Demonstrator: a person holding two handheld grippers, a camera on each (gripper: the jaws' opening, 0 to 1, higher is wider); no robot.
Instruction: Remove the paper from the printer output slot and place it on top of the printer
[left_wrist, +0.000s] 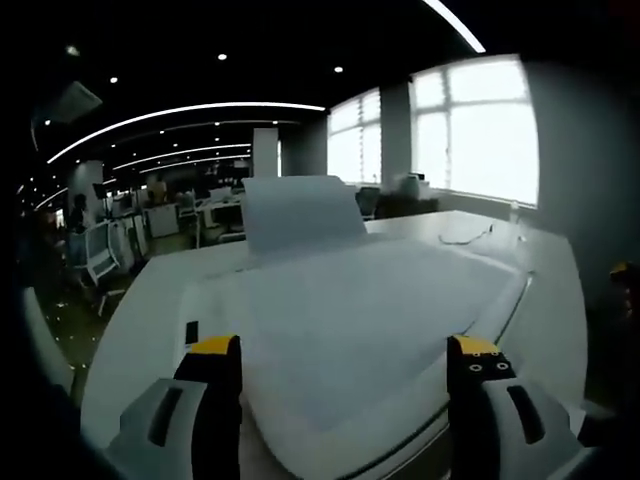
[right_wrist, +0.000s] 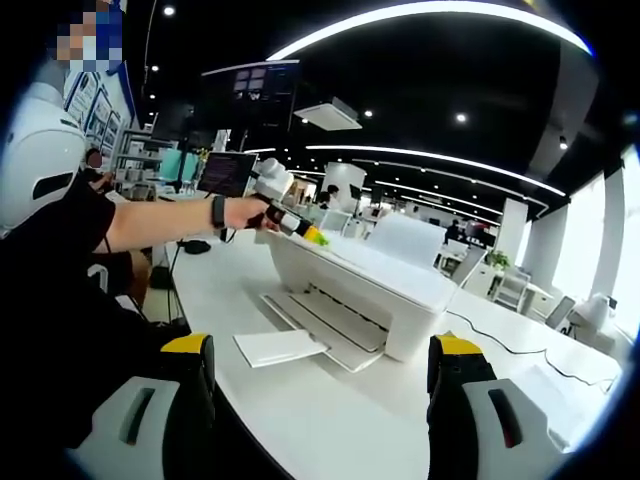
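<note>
A white printer (right_wrist: 385, 290) stands on a long white desk (right_wrist: 330, 420). In the left gripper view a pale sheet of paper (left_wrist: 370, 320) lies flat across the printer's top, its near edge curving between my jaws. My left gripper (left_wrist: 345, 375) is open, with the jaws wide apart on either side of that sheet. In the right gripper view a person's hand holds this left gripper (right_wrist: 300, 230) at the printer's far top end. A white flat piece (right_wrist: 280, 347) lies at the front of the output tray (right_wrist: 325, 325); paper or flap, I cannot tell. My right gripper (right_wrist: 315, 375) is open and holds nothing.
The printer's rear paper support (left_wrist: 300, 210) stands upright behind the top. A cable (right_wrist: 500, 335) runs across the desk right of the printer. The person's arm (right_wrist: 160, 222) and dark sleeve fill the left. Office desks, chairs and bright windows (left_wrist: 490, 130) lie beyond.
</note>
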